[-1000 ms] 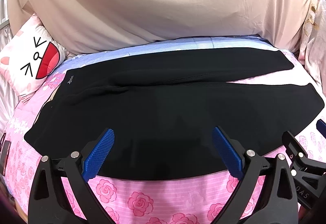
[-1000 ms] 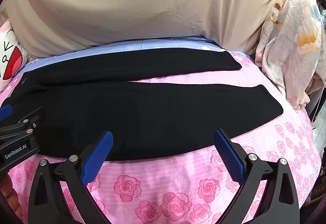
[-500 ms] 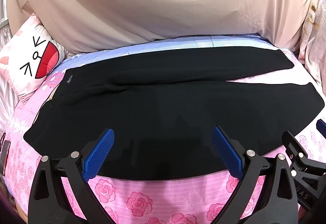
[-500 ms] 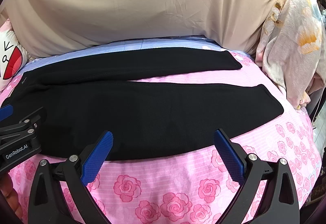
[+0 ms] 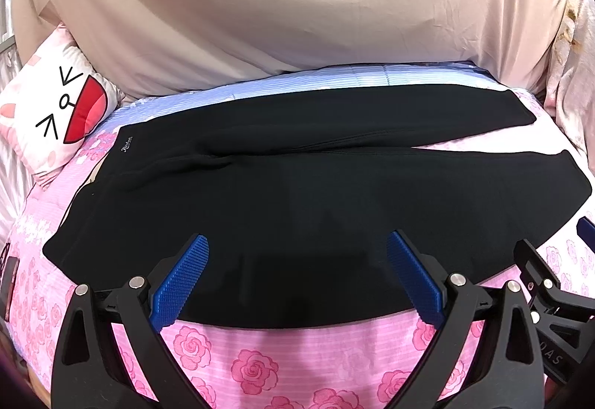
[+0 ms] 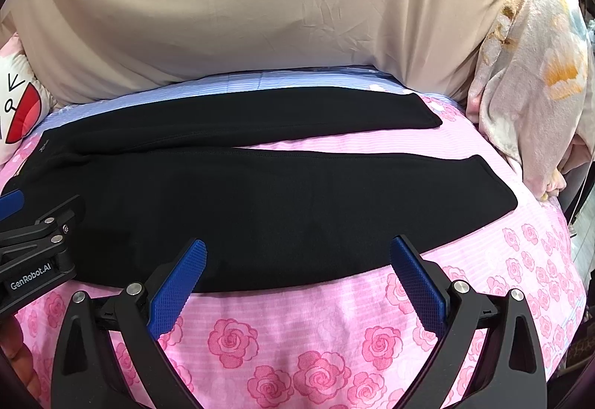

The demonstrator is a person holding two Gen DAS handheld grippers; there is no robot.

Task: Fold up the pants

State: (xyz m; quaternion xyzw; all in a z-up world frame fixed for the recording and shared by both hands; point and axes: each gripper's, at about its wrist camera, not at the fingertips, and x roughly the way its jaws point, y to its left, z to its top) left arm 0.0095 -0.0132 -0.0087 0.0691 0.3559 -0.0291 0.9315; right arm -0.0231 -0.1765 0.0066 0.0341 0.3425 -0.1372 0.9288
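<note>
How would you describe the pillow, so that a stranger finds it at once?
Start at the pink rose-print bedspread where the black pants lie. Look past the waistband end to the far left corner: the pillow leans there. Only it carries a cartoon face with a red open mouth.

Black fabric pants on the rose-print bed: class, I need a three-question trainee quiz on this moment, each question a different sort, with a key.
1. True or false: the black fabric pants already lie folded in half.
2. The jaws of the left gripper stand: A open, B shut on cloth.
3. Fill in: the pants' waistband points toward the white cartoon-face ____.

Key: 1 false, both legs lie spread apart on the pink rose-print bedsheet. 2 A; the right gripper also stands open. 3 pillow.
</note>
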